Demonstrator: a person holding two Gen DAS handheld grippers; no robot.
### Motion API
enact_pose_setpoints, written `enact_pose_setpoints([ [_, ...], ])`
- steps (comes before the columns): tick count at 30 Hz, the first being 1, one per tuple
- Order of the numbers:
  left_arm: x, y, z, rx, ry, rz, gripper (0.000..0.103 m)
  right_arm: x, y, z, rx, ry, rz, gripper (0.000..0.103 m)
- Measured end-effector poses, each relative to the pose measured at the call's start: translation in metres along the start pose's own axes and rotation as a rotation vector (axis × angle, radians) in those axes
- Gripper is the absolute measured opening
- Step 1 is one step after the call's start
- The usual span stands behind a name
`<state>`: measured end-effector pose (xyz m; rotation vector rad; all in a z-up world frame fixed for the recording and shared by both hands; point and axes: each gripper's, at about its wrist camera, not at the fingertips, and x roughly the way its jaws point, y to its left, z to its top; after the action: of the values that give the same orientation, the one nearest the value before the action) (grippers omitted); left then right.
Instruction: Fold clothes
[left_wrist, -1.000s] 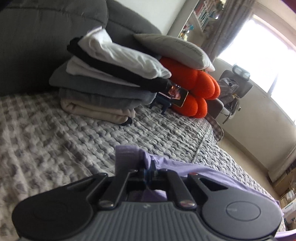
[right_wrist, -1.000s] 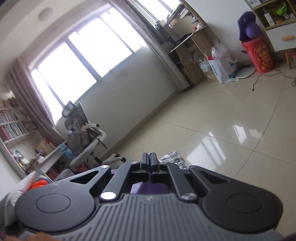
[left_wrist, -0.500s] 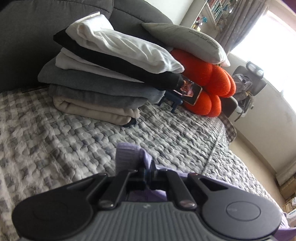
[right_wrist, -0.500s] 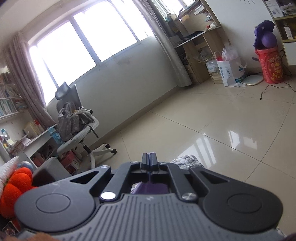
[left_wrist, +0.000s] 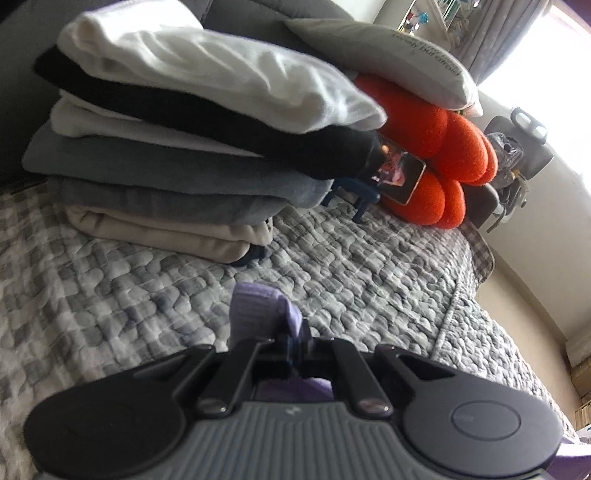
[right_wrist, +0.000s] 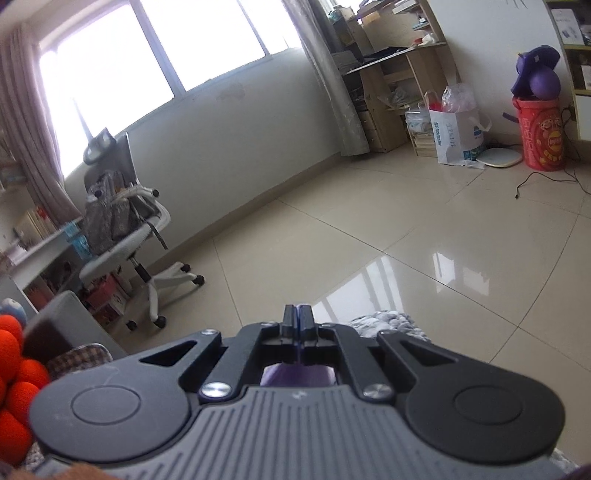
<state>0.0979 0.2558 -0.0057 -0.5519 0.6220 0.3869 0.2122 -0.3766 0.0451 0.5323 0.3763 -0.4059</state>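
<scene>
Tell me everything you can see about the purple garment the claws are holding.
The purple garment is soft lavender knit-looking cloth. A ribbed-looking edge sticks up past the shut left claw, which pinches it above the grey quilted bed cover. More of it shows under that claw's body. In the right wrist view only a darker purple patch shows beneath the shut right claw, so that grip itself is hidden. Its full shape cannot be told.

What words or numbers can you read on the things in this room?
Grey pillow: a line of dark print along its edge, too blurred and tilted to read.
White paper bag: blue print on its side, too small to read.
Red bucket: a colourful printed label, too small to read.
Phone: a picture on its screen, no words that can be read.
Nothing else shows writing.
</scene>
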Motion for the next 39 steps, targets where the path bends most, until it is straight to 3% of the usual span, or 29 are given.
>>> enact_pose_setpoints([
  [17,0.044,0.005,-0.002,0.038,0.078,0.013,0.003,0.040,0.026,-0.016,-0.116,0.041,-0.054,0.002],
  [39,0.046,0.001,0.002,0.069,0.042,0.029,0.003,0.053,0.042,-0.023,-0.161,0.001,-0.052,0.002],
])
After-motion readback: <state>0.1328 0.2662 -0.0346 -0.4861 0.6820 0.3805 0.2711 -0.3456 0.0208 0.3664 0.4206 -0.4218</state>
